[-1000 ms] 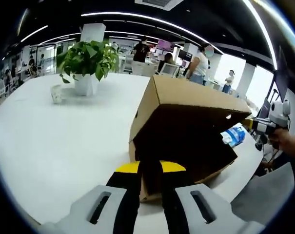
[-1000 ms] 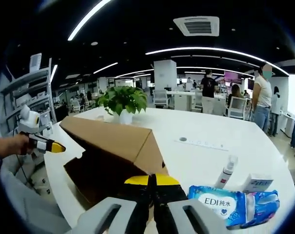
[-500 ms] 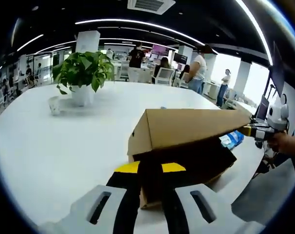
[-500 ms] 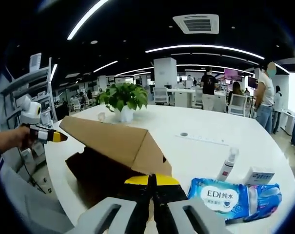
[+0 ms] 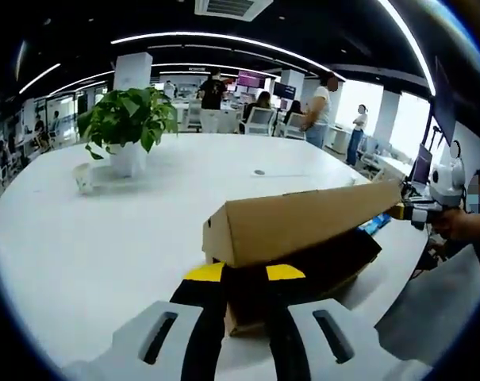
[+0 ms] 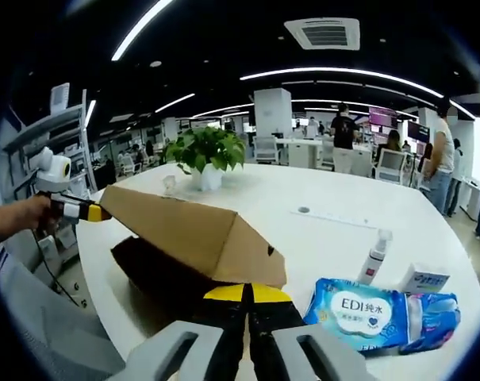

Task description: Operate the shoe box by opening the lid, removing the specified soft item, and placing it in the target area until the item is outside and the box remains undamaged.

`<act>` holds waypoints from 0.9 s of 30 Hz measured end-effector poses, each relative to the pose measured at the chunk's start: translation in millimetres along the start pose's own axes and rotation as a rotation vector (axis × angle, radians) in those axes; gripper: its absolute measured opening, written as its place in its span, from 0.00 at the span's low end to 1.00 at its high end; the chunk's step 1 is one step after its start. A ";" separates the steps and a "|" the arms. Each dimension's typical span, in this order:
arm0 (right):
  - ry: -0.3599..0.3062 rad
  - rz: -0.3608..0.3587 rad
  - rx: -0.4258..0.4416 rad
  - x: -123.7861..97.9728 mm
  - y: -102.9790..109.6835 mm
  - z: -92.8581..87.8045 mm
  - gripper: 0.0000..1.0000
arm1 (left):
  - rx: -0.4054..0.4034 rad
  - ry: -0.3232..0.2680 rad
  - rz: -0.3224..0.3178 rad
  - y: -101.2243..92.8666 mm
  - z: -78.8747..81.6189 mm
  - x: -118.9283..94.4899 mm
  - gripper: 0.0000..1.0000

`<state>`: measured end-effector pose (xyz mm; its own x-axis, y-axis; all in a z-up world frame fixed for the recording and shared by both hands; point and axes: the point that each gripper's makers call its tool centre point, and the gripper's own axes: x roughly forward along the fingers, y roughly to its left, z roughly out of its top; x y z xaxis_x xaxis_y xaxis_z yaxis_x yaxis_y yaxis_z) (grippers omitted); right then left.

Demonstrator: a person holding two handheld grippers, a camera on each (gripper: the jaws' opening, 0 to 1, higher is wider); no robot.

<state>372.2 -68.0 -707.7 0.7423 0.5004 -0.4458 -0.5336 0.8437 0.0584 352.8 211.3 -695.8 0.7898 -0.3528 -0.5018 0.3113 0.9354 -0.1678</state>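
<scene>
The left gripper (image 5: 244, 278) has its yellow-tipped jaws clamped on the near corner of the shoe box (image 5: 303, 266), and the right gripper (image 6: 245, 292) has its jaws drawn together on the opposite corner, under the lid's edge. Each also shows in the other's view, far out at the lid's end — beside a hand (image 6: 21, 218) in the right gripper view.

Over the last second the lid (image 5: 299, 222) has sunk from a steep tilt to a low slant, so the dark gap beneath it has narrowed and the box is closing. A blue soft pack of wipes (image 6: 382, 311) lies on the white table (image 5: 89, 238) just beside the box, near a small bottle (image 6: 375, 258) and a carton (image 6: 424, 279) — so the removal looks done, if that pack is the item named. The cardboard appears unharmed.
</scene>
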 end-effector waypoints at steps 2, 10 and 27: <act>0.005 0.004 -0.002 -0.6 0.2 -1.8 0.00 | 0.007 0.005 0.003 0.9 -2.2 -1.0 0.15; 0.031 0.068 -0.092 -2.1 12.3 -12.0 0.07 | 0.032 0.034 -0.008 -0.8 -15.1 -3.2 0.20; 0.103 0.144 -0.184 -2.4 31.8 -42.2 0.24 | 0.104 0.129 -0.035 -12.5 -51.0 2.2 0.31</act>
<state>336.4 -50.5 -742.5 0.6131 0.5823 -0.5339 -0.7025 0.7110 -0.0312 323.7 200.0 -738.1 0.7050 -0.3726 -0.6035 0.3957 0.9128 -0.1013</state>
